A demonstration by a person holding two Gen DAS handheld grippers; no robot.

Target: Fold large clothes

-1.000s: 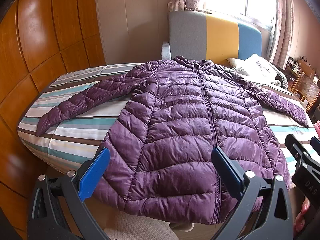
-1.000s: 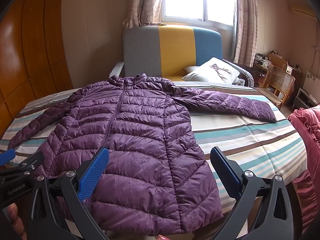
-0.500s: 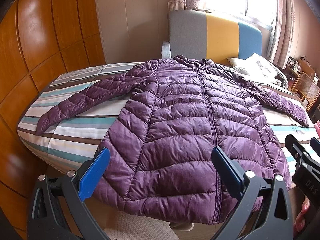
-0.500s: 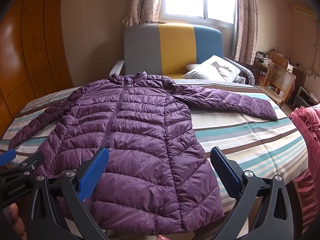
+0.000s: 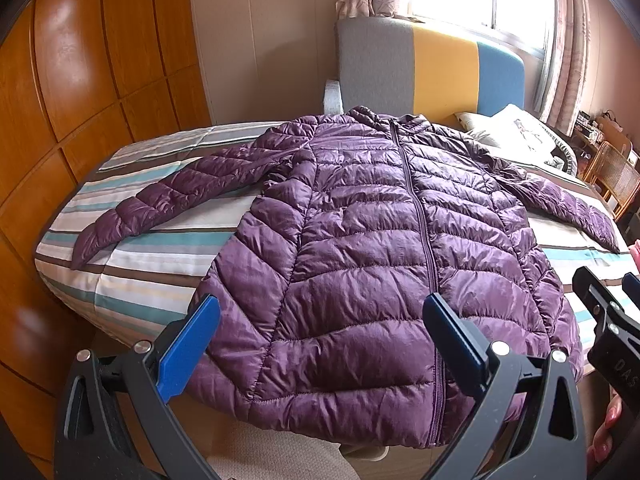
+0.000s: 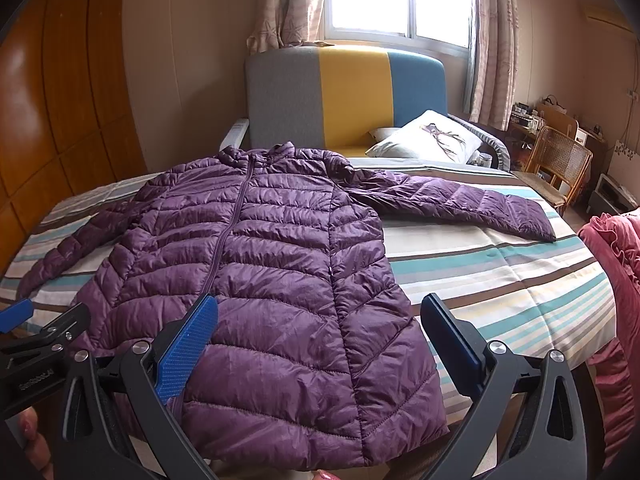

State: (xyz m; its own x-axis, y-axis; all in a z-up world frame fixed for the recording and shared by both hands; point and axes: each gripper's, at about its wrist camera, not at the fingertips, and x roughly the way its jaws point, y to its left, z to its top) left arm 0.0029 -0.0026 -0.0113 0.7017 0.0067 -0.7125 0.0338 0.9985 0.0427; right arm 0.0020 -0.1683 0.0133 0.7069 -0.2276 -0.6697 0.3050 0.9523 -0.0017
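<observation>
1. jacket (image 5: 384, 248) spread flat and zipped on striped bed (image 5: 132, 276), front up, collar toward far headboard (image 5: 432, 68), hem nearest, draped just past near edge of bed.
2. long axis running straight away from both claws, along zipper (image 5: 420, 216); sleeves thrown out to either side, left sleeve (image 5: 168, 200) and right sleeve (image 6: 460, 204) lying on the stripes.
3. left claw (image 5: 320, 340) hovering above hem on left half, pads spread wide, gripping nothing, touching nothing visible.
4. right claw (image 6: 320, 340) same height over right half of hem, also spread wide and empty.
5. both about equally near hem; each sleeve well apart from its own claw, so likely first fold means reaching forward and outward, left for left sleeve, right for right.
</observation>
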